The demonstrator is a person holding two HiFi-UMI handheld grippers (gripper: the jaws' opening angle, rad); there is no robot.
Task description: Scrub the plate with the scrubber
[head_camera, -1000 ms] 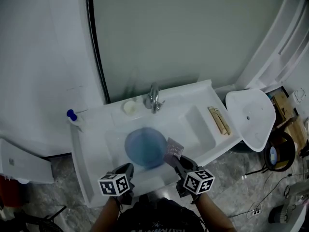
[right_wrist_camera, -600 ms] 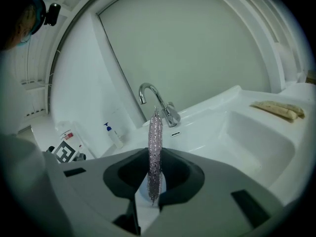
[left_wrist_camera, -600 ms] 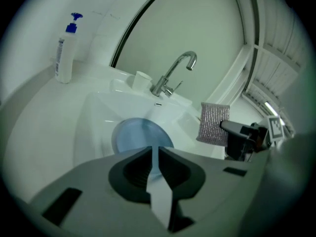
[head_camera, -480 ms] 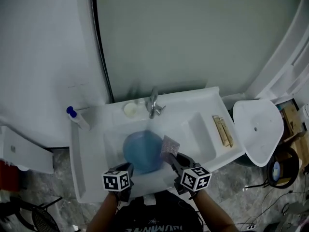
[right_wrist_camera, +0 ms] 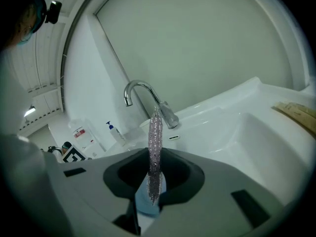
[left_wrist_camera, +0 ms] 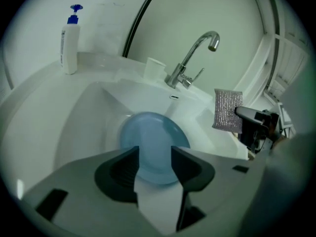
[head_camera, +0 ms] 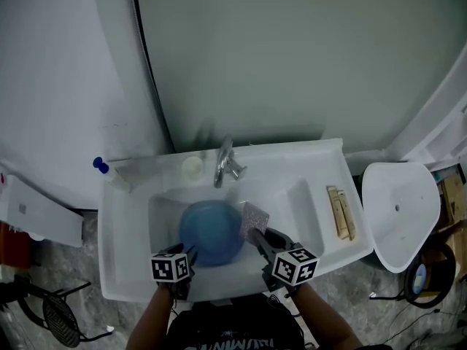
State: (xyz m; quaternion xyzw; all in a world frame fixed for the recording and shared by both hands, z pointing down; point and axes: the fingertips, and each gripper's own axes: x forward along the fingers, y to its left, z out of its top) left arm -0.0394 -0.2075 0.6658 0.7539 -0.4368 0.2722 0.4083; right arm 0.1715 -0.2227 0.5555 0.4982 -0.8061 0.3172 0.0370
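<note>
**Item 1.** Round pale-blue plate [head_camera: 211, 232], seemingly plastic. It lay loose in the bowl of the white moulded sink [head_camera: 330, 154], with the chrome faucet [head_camera: 225, 168] at its 12 o'clock.

**Item 2.** Left gripper [left_wrist_camera: 154, 158], at the plate's 7 o'clock. Its jaws had just been opening and stood moderately apart. The plate's near rim showed between them, but the pads were not pressing on it, so nothing was held.

**Item 3.** Right gripper [head_camera: 257, 234], at the plate's 4 o'clock. Its jaws were clamped on a flat silver mesh scrubber [head_camera: 255, 216], which stood upright beside the plate's 3 o'clock rim. Whether it touched the plate could not be told.

**Hazards noted.**
- With the plate unheld, a scrubbing stroke would likely push it across the smooth basin or spin it away.
- A left grip taken too shallow on the thin rim could slip off.
- The scrubber, pinched by one edge, might fold or pull free under pressure.
- A wide stroke toward 12 o'clock could knock the faucet.
</note>
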